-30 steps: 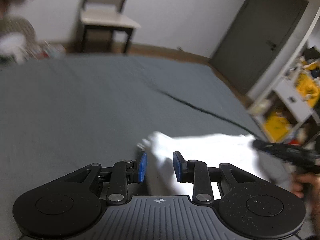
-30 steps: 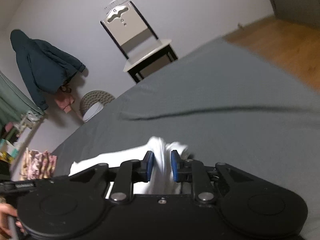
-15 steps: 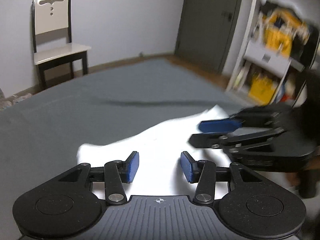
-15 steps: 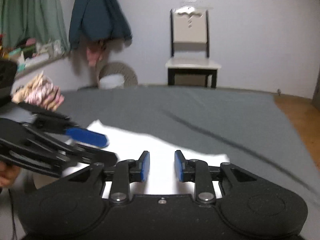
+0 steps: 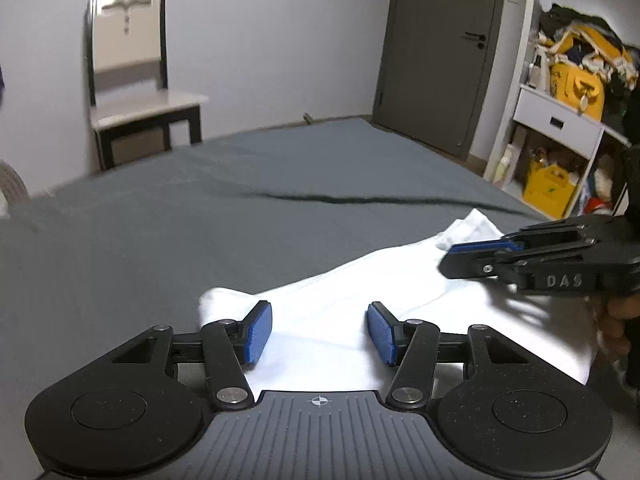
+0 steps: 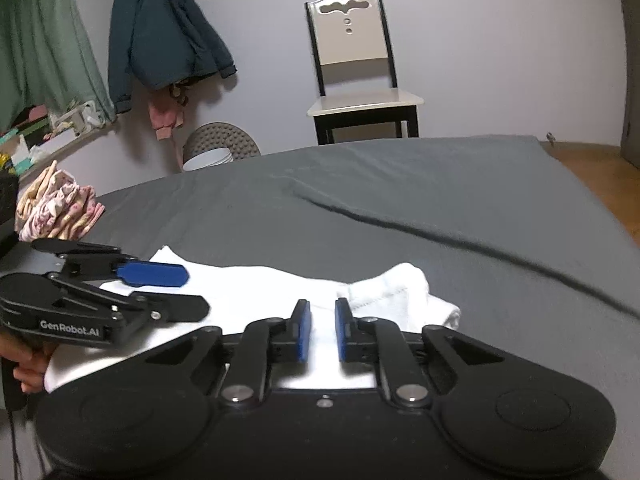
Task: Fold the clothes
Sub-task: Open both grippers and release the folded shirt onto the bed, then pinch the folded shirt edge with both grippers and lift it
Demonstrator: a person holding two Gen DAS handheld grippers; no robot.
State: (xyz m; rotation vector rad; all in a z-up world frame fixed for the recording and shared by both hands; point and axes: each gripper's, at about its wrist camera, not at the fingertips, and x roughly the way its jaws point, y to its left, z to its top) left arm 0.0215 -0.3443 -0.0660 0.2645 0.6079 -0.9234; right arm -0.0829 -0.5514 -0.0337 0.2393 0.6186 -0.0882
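Note:
A white garment (image 5: 340,292) lies flat on the grey bed (image 5: 200,220), with a bunched end at its far right. My left gripper (image 5: 320,332) hovers over its near left part, open wide, with nothing between the pads. In the right wrist view the same garment (image 6: 248,284) spreads left, its crumpled end just right of my right gripper (image 6: 322,330). That gripper's pads stand close together with a narrow strip of white cloth between them. Seen side-on from the left wrist, the right gripper (image 5: 446,260) rests low on the cloth, fingers almost meeting. The left gripper (image 6: 196,290) shows open at the left.
A chair (image 6: 360,80) stands past the bed's far edge. A shelf unit (image 5: 560,120) full of yellow bags and a dark door (image 5: 440,48) are on the right. A floral clothes pile (image 6: 56,208) lies at the bed's left. A long crease (image 6: 440,236) crosses the grey sheet.
The garment was lifted a second ago and now lies flat. My left gripper has opened wide. My right gripper loosened, then narrowed again on the cloth.

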